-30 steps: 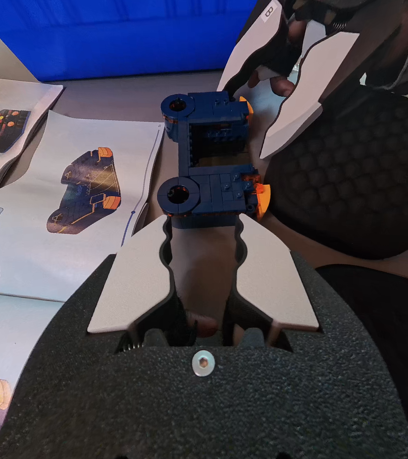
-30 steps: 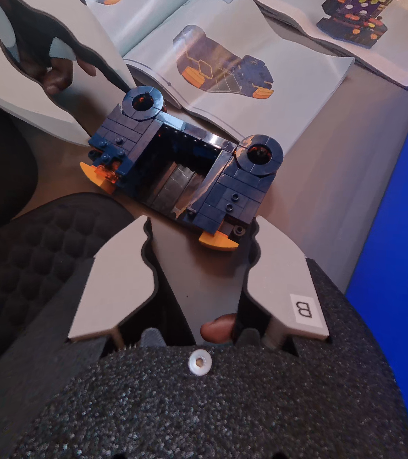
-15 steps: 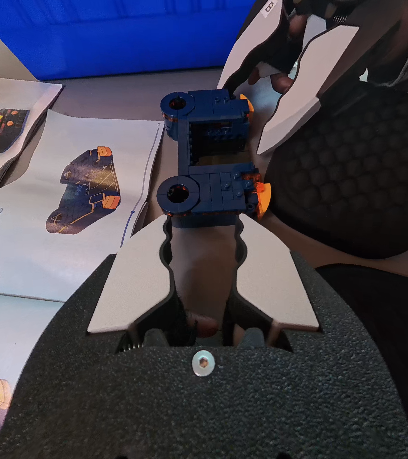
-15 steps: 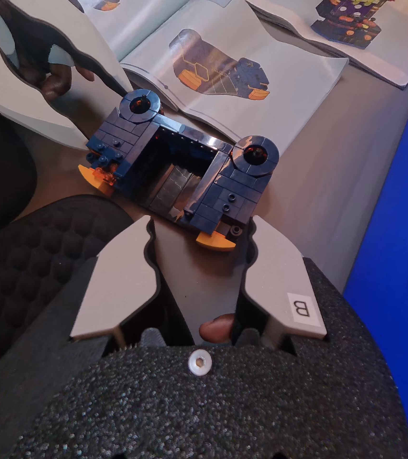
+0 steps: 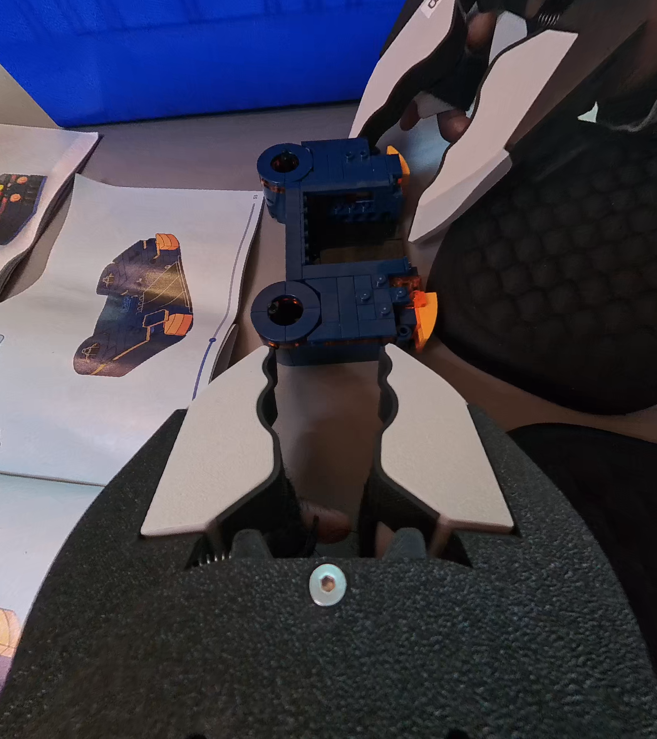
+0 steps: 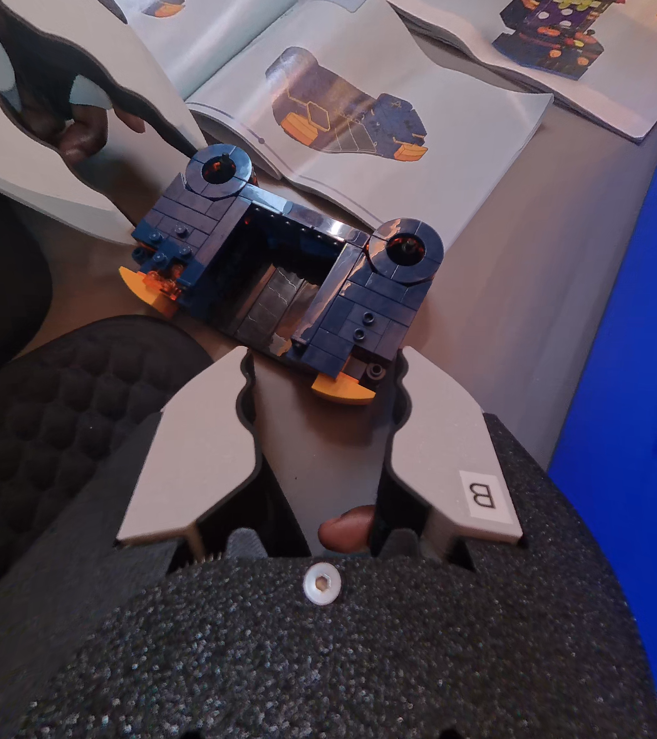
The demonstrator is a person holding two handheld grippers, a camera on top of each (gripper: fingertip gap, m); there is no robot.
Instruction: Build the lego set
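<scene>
A dark blue lego model (image 5: 339, 248) with two ring towers and orange end tips lies on the grey table; it also shows in the right wrist view (image 6: 279, 272). My left gripper (image 5: 327, 354) is shut on the model's near wing, one fingertip against each side. In the right wrist view the left gripper (image 6: 163, 196) flanks the wing at the upper left. My right gripper (image 6: 323, 352) is open, its tips either side of the other wing's orange end. It shows in the left wrist view (image 5: 391, 188) at the model's far right corner.
An open instruction booklet (image 5: 119, 300) lies left of the model, and shows beyond it in the right wrist view (image 6: 359, 100). A blue bin (image 5: 179, 60) stands behind the table. A black padded cushion (image 5: 559, 280) lies right of the model.
My right gripper has moved in closer to the model's orange-tipped wing and its jaws have narrowed a little. The left gripper and the model have stayed put.
</scene>
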